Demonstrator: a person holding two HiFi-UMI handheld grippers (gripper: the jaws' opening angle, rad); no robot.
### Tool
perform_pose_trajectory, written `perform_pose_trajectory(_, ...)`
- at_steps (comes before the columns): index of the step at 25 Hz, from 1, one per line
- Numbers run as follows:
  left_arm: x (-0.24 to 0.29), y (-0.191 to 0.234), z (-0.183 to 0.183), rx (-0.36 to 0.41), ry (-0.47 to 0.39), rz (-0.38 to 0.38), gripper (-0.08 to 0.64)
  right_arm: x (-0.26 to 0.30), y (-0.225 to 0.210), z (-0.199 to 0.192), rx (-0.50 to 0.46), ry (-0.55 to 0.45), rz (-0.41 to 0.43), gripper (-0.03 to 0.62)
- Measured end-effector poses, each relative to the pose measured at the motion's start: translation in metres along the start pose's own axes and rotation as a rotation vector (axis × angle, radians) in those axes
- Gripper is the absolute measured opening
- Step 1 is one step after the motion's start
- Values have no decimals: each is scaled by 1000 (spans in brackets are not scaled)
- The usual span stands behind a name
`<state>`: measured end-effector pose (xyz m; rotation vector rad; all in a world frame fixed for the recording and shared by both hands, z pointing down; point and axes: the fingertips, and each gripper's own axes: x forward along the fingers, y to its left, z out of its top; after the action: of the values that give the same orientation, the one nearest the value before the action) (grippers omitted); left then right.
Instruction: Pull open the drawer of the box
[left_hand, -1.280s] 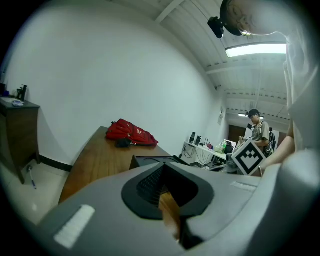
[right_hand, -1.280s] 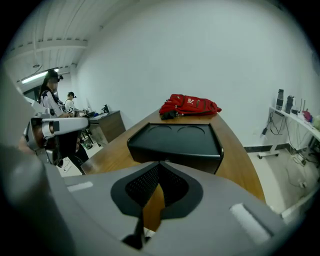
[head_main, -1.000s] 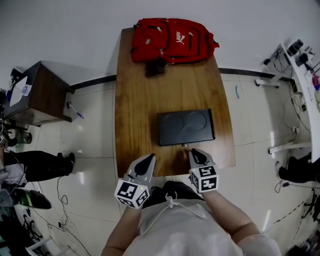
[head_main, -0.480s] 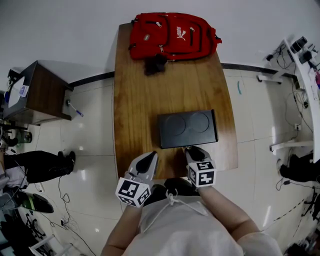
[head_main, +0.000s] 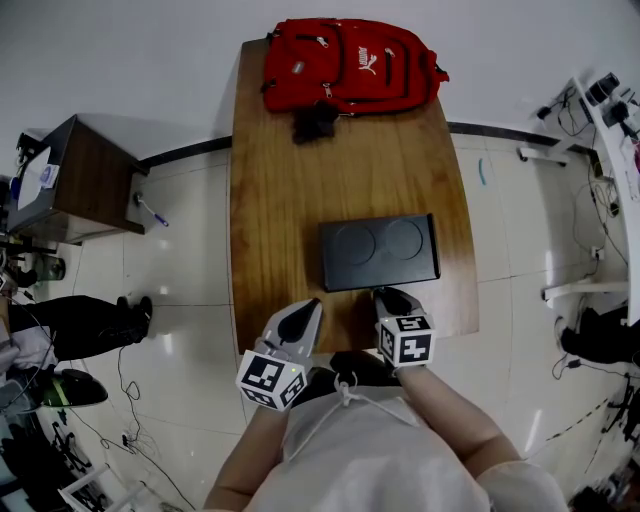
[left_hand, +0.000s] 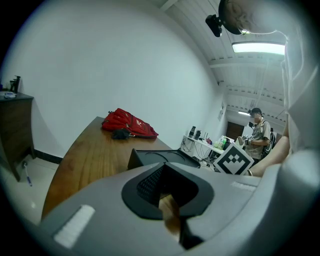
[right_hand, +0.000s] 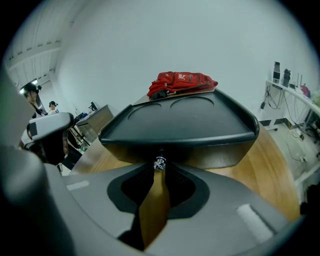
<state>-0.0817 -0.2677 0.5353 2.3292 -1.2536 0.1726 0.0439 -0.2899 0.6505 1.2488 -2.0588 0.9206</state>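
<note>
While your right tongs (right_hand: 159, 175) are drawn nearly together on the small silvery knob (right_hand: 159, 163), one tip to either side of it, check the pinch before you pull. It looks seated, but only at the very tips.

Box (head_main: 378, 252): mid-table, flat lid, near face toward you. Drawer (right_hand: 200, 156): judged shut, flush under the lid's rim.

Left tongs (left_hand: 163, 196): together bar a thin slit, nothing between them. They hover just near and left of the box's near-left corner, clear of it.

Step in hand: the pull.
- Draw straight toward yourself, level with the table (head_main: 290, 180), along the knob's own axis.
- The knob is small and likely slick, so a tilt or a jerk could slip the tips off.
- The box looks light and nothing pins it, so it may slide along with the drawer. Consider bracing the lid with the left tongs first.

Not made out:
- The drawer's seam and side edges are lost in shadow under the lid overhang.
- The knob's stem is hidden behind the tips.
- In the head view the knob is too small to read beside the right tongs.
- The drawer's depth cannot be told.
</note>
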Motion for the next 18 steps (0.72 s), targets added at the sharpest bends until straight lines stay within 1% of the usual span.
perform_pose_trajectory(7, -10, -10, 1, -5, -16, 1, 6, -14, 3, -19, 4, 31, 8, 71)
perform_pose_trajectory(18, -34, -34, -22, -31, -23, -11, 6, -40, 10, -63, 12, 52, 1, 71)
